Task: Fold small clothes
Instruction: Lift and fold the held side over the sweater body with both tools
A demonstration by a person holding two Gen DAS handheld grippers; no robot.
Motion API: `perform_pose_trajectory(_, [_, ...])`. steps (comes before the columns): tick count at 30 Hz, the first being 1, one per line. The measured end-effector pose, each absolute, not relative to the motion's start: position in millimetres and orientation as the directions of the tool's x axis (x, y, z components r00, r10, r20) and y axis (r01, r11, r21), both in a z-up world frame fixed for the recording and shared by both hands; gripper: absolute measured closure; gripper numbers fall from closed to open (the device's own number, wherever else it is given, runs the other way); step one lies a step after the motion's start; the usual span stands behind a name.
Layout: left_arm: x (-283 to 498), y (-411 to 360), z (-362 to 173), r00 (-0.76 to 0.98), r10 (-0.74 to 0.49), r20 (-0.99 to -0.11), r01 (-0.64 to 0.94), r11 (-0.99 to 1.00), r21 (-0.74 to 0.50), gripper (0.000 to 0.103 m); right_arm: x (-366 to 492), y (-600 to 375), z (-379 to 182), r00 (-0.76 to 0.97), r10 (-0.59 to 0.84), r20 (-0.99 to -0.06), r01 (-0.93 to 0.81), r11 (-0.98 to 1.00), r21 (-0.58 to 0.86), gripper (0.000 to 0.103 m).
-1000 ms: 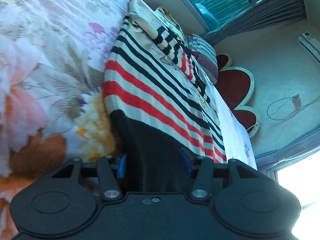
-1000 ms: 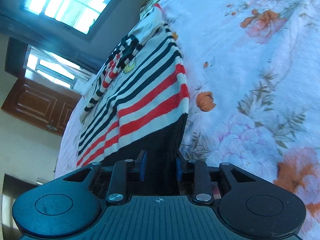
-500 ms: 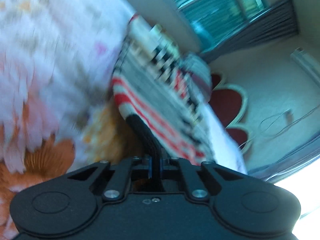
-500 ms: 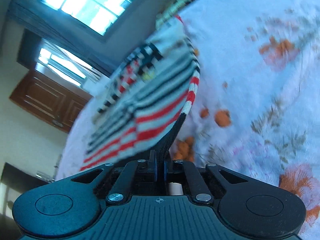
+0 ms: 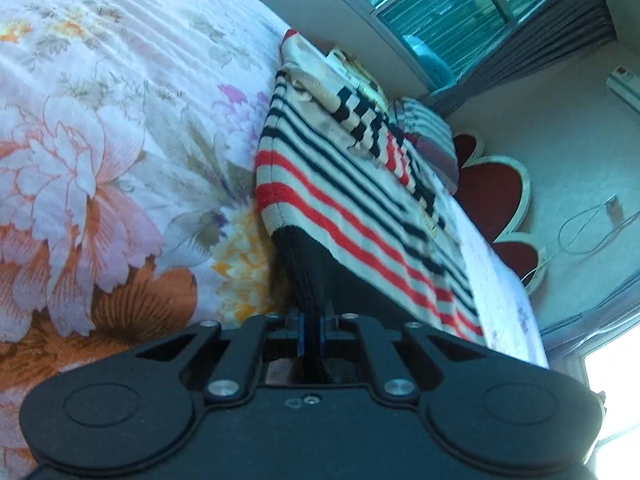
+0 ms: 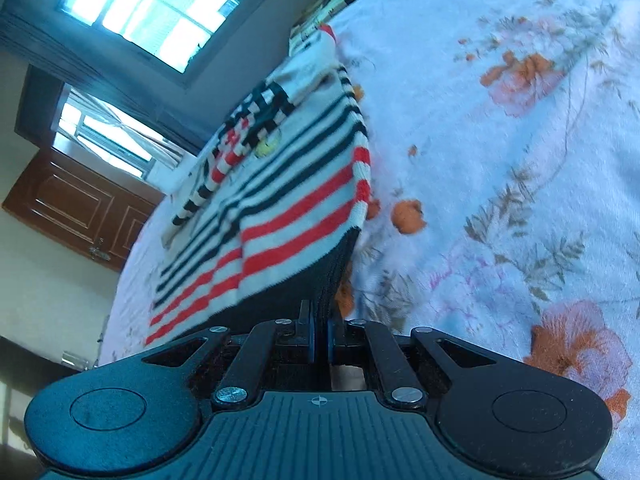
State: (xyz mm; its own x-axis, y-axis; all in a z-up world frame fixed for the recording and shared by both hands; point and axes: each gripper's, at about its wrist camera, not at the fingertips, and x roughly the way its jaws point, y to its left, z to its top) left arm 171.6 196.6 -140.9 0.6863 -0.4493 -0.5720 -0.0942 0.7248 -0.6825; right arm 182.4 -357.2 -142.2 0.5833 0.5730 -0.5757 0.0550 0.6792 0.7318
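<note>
Your left gripper [image 5: 311,330] sits at the bottom middle of the left wrist view. Its two blue pads are pressed together on the black hem [image 5: 304,276] of the striped sweater [image 5: 360,200]. The hem rises out of the pads like a thin black fin. From there the sweater runs up and to the right of the frame. It has red stripes near the gripper, then thin black stripes farther off. A folded sleeve lies on top at the far end.

The sweater rests on the flowered bedsheet [image 5: 100,160], which fills the left side of that frame. A striped pillow [image 5: 432,140] lies past the sweater, near the upper right. A red headboard [image 5: 496,192] stands beside it.

Your right gripper [image 6: 321,340] sits at the bottom middle of the right wrist view. It is also squeezed tight on the black hem [image 6: 332,280]. Here the sweater [image 6: 288,200] stretches up and to the left of the frame. The bedsheet [image 6: 500,160] fills the right side. A window [image 6: 152,4] shows at the upper left, and a brown wooden door [image 6: 76,208] is lower on the left edge.
</note>
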Motion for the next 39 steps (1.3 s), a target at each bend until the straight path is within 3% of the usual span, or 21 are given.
perform_pose_trajectory(5, [185, 191, -115, 0.723, -0.455, -0.52, -0.061, 0.707, -0.705, 0.098, 201, -348, -104, 0.635, 0.564, -0.528, -0.003, 0.685, 0.729, 0.098])
perform_pose_trajectory(12, [234, 194, -53, 0.806, -0.458, -0.375, 0.033, 0.667, -0.744, 0.098, 257, -342, -42, 0.714, 0.546, -0.439, -0.081, 0.687, 0.722, 0.098])
perform_pose_trajectory(18, [304, 191, -24, 0.821, -0.433, -0.373, 0.05, 0.705, -0.708, 0.098, 337, -339, -24, 0.743, 0.527, -0.412, -0.091, 0.689, 0.719, 0.098])
perform_pose_trajectory(29, [471, 195, -65, 0.789, -0.372, -0.489, -0.041, 0.762, -0.647, 0.098, 533, -333, -95, 0.678, 0.556, -0.481, -0.017, 0.666, 0.746, 0.098])
perform_pose_trajectory(37, [545, 194, -105, 0.741, -0.388, -0.548, -0.016, 0.806, -0.592, 0.096, 606, -343, -156, 0.676, 0.551, -0.489, 0.025, 0.647, 0.762, 0.098])
perform_pose_trajectory(38, [550, 194, -109, 0.741, -0.39, -0.546, -0.008, 0.808, -0.589, 0.094, 611, -343, -158, 0.677, 0.547, -0.493, 0.024, 0.653, 0.757, 0.096])
perform_pose_trajectory(39, [551, 194, -112, 0.747, -0.391, -0.537, -0.003, 0.806, -0.592, 0.084, 614, -342, -160, 0.677, 0.541, -0.499, 0.026, 0.661, 0.75, 0.084])
